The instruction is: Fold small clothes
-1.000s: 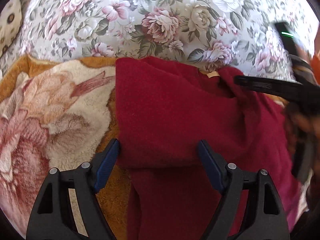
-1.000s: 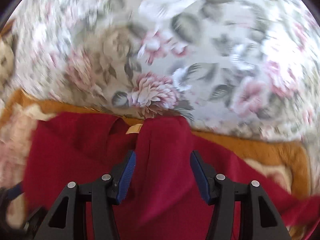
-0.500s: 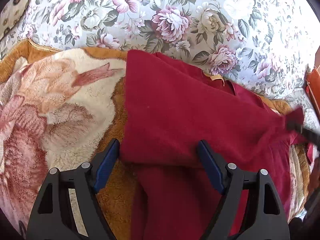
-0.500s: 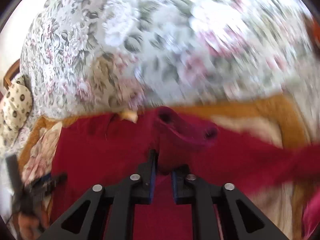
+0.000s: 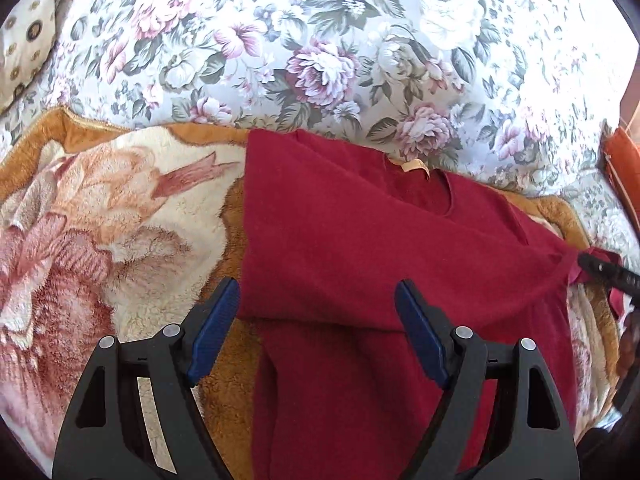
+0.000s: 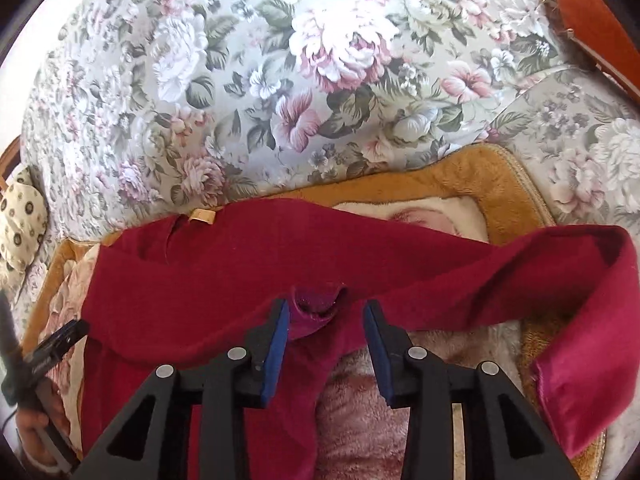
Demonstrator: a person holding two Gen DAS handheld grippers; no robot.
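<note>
Where floral sofa [image 5: 320,40] backs plush blanket [image 5: 100,220], red shirt [image 5: 360,248] lies.

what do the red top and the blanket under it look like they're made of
The red top looks like a soft knit, perhaps fleece or brushed cotton: matte and slightly fuzzy, draping in loose folds. The blanket looks like thick plush, likely synthetic: its long shaggy pile clumps visibly across the printed flower.

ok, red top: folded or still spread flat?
Partly folded. The red top has its left side doubled over the body; the right sleeve lies spread out on the blanket.
</note>
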